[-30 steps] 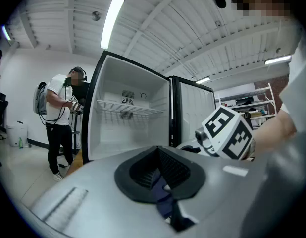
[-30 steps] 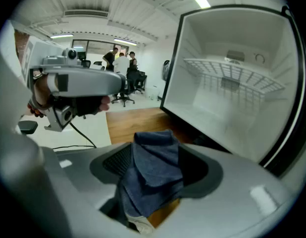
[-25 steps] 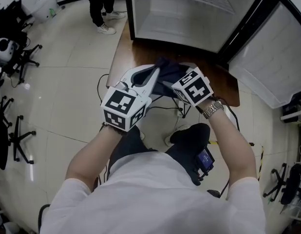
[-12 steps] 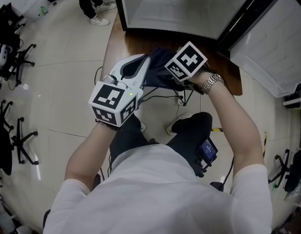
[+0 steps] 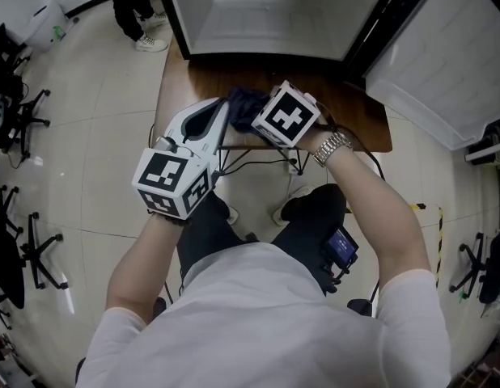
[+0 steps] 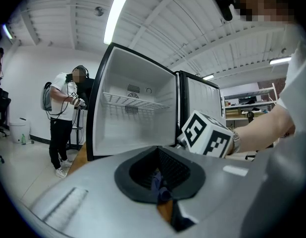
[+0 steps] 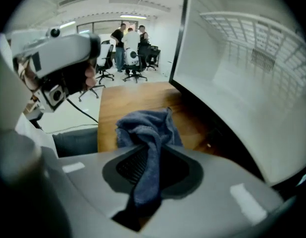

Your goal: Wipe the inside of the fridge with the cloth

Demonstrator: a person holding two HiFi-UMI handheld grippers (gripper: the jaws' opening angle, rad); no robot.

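Both grippers hold the blue cloth [image 5: 243,103] mid-frame, over the wooden table [image 5: 185,79]. The left gripper [image 6: 160,185] is pinched tight on a corner, and the right gripper [image 7: 145,175] has just been closing its jaws round a bunched fold. If they tug apart, I reckon that thin corner slips. The fridge [image 5: 258,14] gapes at top centre, roomy inside, with its door [image 5: 444,71] crowding the upper right.

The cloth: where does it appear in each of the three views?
Head view: cloth upper centre, before the fridge.
Left gripper view: low centre, a scrap in the shut left tongs.
Right gripper view: centre, between the right tongs, which have just been closing.
Shared landmark: open fridge.
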